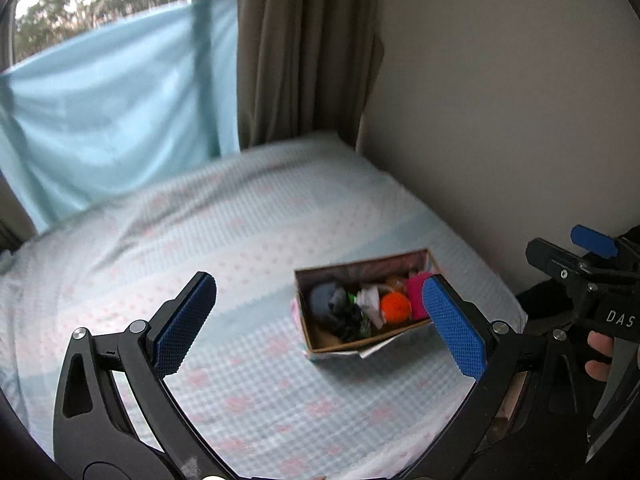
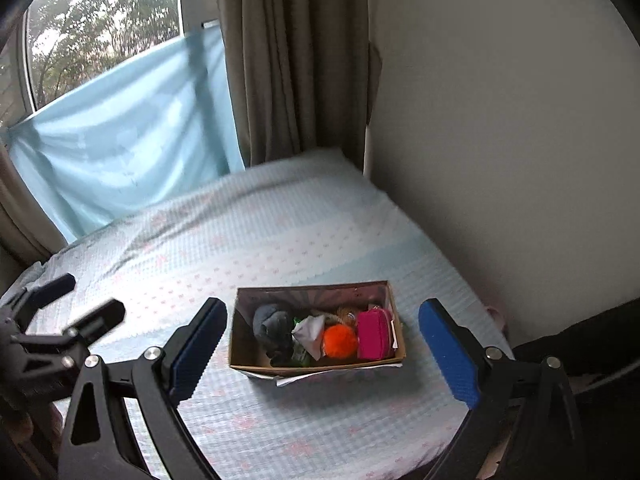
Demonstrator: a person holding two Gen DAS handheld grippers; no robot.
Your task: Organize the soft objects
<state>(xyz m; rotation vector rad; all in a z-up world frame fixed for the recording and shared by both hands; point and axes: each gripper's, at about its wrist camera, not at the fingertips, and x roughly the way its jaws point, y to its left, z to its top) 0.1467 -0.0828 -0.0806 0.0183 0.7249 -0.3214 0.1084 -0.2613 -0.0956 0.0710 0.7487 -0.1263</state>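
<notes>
Bed (image 2: 304,240) under a pale blue checked sheet, set against the wall beside a curtained window (image 2: 100,28). Cardboard box (image 2: 316,366) sits on the sheet near the wall side, long axis running left-right, open top up, holding an orange ball (image 2: 340,340), pink pouch (image 2: 374,334) and grey cloth (image 2: 272,326). Left gripper (image 1: 320,324) and right gripper (image 2: 324,348): jaws spread wide, holding nothing, above the sheet.

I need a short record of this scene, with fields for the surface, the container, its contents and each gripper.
surface: bed with a light blue checked sheet
container: open cardboard box on the bed
contents: grey cloth, white crumpled piece, orange pompom, pink pouch
left gripper: open, empty
right gripper: open, empty
</notes>
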